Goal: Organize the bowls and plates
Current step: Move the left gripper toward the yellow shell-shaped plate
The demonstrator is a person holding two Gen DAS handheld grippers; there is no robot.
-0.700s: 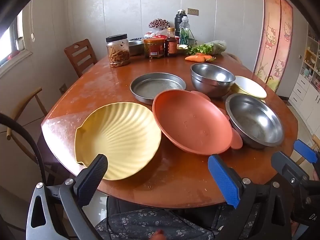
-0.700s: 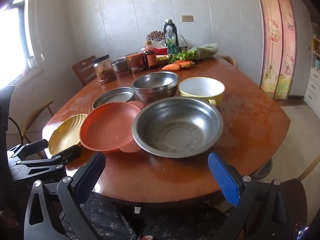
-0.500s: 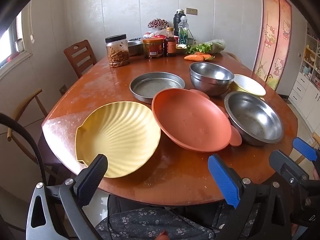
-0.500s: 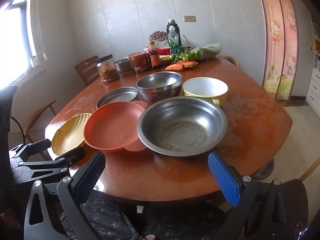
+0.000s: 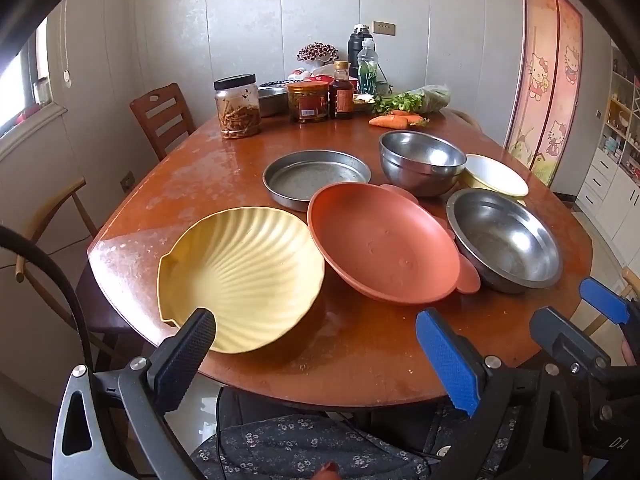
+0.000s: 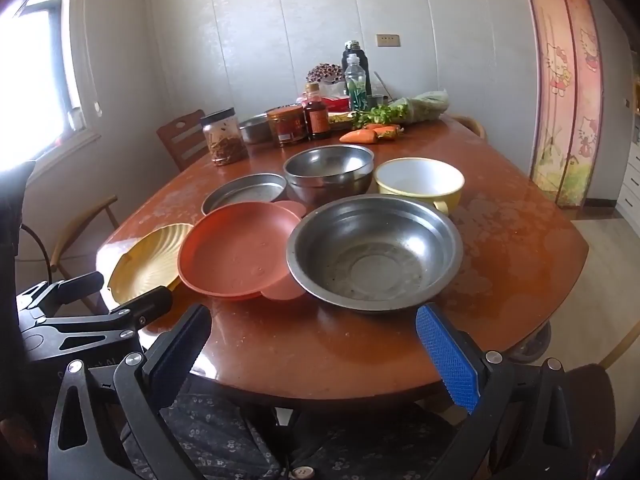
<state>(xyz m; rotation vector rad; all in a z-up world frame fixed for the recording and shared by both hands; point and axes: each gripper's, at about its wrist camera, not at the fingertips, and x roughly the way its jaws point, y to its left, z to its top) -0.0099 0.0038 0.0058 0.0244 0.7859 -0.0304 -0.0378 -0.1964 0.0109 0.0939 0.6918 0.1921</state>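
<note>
I hold both tools short of the near edge of the oval reddish-brown wooden table [image 5: 224,176], above my lap in dark flowered cloth [image 5: 296,452]. My left gripper [image 5: 316,344] has its jaws spread wide with nothing between them; its black pad overlaps the near rim of the yellow shell-shaped plastic plate [image 5: 244,272] in view, though I cannot tell that it touches. My right gripper [image 6: 312,344] is likewise spread wide and empty, facing the near rim of the wide shallow stainless steel bowl [image 6: 376,252].

Nearest row, left to right: the yellow shell-shaped plate at the near left edge, the round terracotta-orange plastic plate with small ear handles [image 5: 380,240] tilted with its left rim over the shell plate's right edge, and the wide steel bowl just beside the orange plate's right handle.

Second row: a flat round metal pan with a low straight wall [image 5: 316,176] on the left, a deep stainless steel mixing bowl [image 5: 420,160] in the middle that appears to be two nested, and a yellow ceramic bowl with white interior and a handle [image 6: 420,184] on the right.

Far end: a clear jar with a black lid holding brown strips [image 5: 238,106], a red-labelled jar [image 5: 308,102], a dark sauce bottle [image 5: 341,96], a clear plastic bottle [image 5: 367,66], a black flask [image 5: 357,46], carrots [image 5: 394,120] and leafy greens [image 5: 404,102]. A wooden chair [image 5: 162,118] stands at the far left.
</note>
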